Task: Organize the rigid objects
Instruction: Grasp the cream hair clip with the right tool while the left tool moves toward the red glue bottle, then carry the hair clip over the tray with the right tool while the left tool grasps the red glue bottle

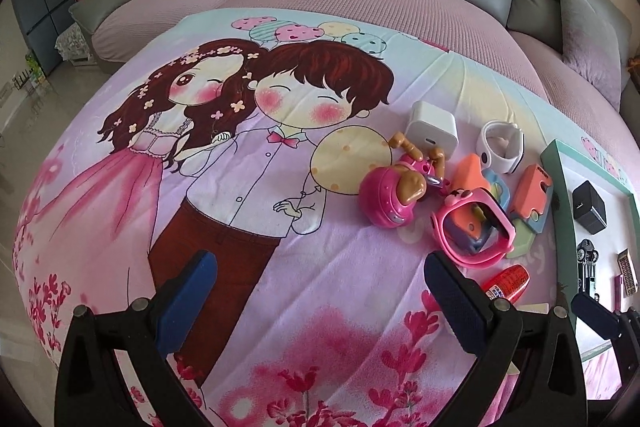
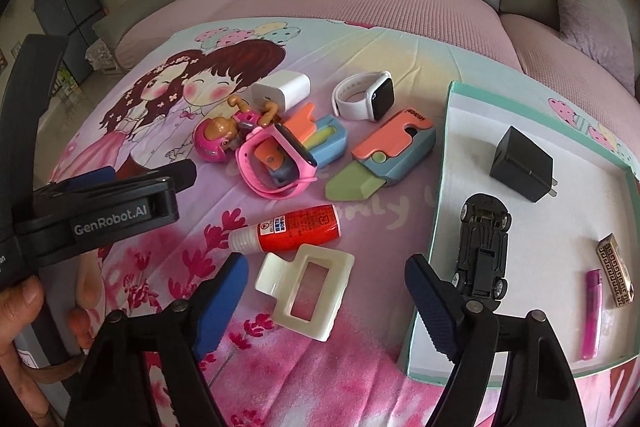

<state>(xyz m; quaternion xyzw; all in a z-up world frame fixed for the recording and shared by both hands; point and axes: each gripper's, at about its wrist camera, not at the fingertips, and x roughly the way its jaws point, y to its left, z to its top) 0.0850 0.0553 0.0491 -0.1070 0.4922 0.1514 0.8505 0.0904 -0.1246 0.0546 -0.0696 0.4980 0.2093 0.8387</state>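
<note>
Lying under everything: a cartoon-printed blanket [image 2: 320,367] spread over the sofa seat, carrying the whole job. Sitting on its right side: a shallow teal-rimmed box lid [image 2: 440,211], already holding a black charger cube [image 2: 520,169], an upturned black toy car [image 2: 482,247], a patterned lighter [image 2: 618,277] and a pink lighter [image 2: 591,315].

Waiting loose on the blanket left of the tray: a white smartwatch [image 2: 366,97], a pink kids' watch [image 2: 276,163], a pastel toy knife [image 2: 384,153], a second pastel toy piece [image 2: 320,133] partly under the pink watch, a white charger [image 2: 282,89], a pink-helmeted puppy figure [image 2: 224,137], a red glue bottle [image 2: 292,227] and a cream hair claw [image 2: 306,293].

Hovering low over the near edge: right gripper [image 2: 328,311], fingers spread wide and holding nothing, bracketing the hair claw without touching it. Hanging further left: left gripper [image 1: 320,291], likewise spread and empty, over bare blanket.

Judging from the layout: sorting about a third done, the step in hand being the approach to the hair claw. Next move calling for lowering the right gripper, closing across the claw's narrow frame, then carrying it right over the rim into a free patch of the tray.
</note>
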